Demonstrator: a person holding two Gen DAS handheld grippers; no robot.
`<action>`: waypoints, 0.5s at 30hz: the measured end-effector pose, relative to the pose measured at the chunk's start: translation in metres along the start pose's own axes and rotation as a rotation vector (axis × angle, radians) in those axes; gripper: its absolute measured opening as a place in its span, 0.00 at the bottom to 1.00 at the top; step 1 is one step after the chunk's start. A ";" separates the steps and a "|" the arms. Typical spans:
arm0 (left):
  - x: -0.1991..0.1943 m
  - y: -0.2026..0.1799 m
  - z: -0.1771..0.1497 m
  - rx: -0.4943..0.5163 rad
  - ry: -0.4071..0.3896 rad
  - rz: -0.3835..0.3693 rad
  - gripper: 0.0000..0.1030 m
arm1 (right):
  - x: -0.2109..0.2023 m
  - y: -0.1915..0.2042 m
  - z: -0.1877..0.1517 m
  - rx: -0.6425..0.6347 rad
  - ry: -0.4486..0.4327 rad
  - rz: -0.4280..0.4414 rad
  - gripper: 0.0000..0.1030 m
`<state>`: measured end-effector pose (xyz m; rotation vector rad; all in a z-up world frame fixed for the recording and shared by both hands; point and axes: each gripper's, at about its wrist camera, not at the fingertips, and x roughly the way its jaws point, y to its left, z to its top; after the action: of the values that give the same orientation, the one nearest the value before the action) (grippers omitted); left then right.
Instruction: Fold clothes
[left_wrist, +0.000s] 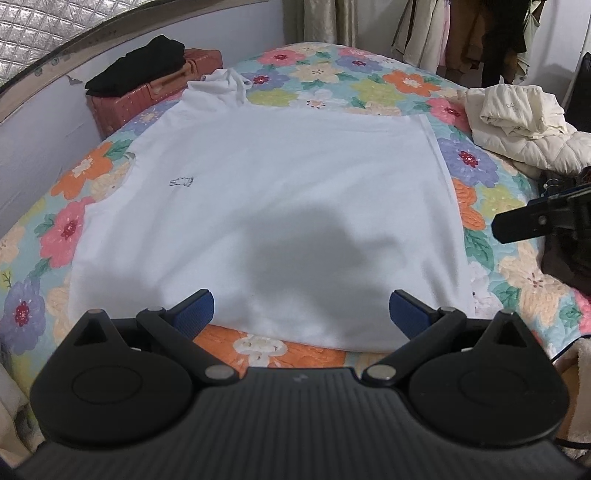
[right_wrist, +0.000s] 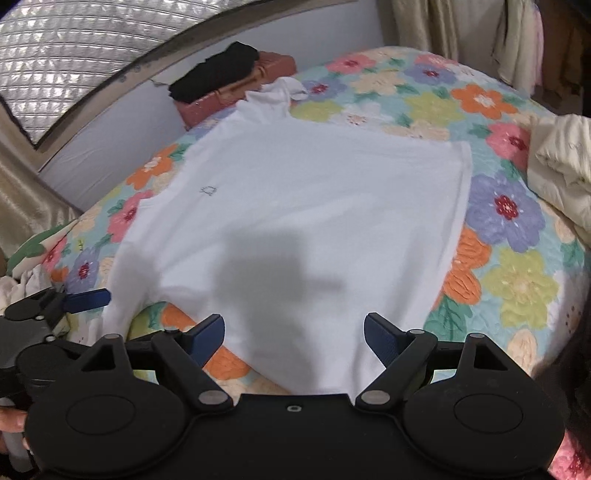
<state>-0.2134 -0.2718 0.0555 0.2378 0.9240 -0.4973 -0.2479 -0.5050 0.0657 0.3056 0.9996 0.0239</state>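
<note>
A white T-shirt (left_wrist: 277, 192) lies spread flat on the flowered quilt (left_wrist: 369, 81), with a small dark logo (left_wrist: 181, 181) towards its left. Its far sleeve (left_wrist: 225, 85) is bunched near the suitcase. My left gripper (left_wrist: 301, 314) hangs open just above the shirt's near edge, with nothing between its blue pads. My right gripper (right_wrist: 295, 334) is also open over the near edge (right_wrist: 295, 380), gripping no cloth. The right gripper's black finger (left_wrist: 524, 221) shows at the right edge of the left wrist view. The left gripper's blue fingertip (right_wrist: 88, 299) shows at the left of the right wrist view.
A red-brown suitcase (left_wrist: 147, 96) with a folded black garment (left_wrist: 136, 62) on it stands at the bed's far left, by the wall. A pile of cream clothes (left_wrist: 517, 118) lies on the right side of the bed. More clothes hang at the back right (left_wrist: 461, 33).
</note>
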 end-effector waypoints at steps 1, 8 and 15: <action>0.001 -0.001 0.000 -0.001 0.001 -0.001 1.00 | 0.002 -0.001 0.000 0.002 -0.001 -0.006 0.84; 0.005 -0.004 -0.001 -0.005 0.013 0.011 1.00 | 0.010 -0.002 -0.003 -0.027 -0.010 -0.044 0.84; 0.005 -0.004 0.001 -0.022 0.015 0.018 1.00 | 0.009 -0.003 -0.005 -0.058 -0.024 -0.052 0.84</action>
<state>-0.2121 -0.2768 0.0520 0.2296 0.9409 -0.4688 -0.2475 -0.5056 0.0553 0.2266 0.9813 0.0020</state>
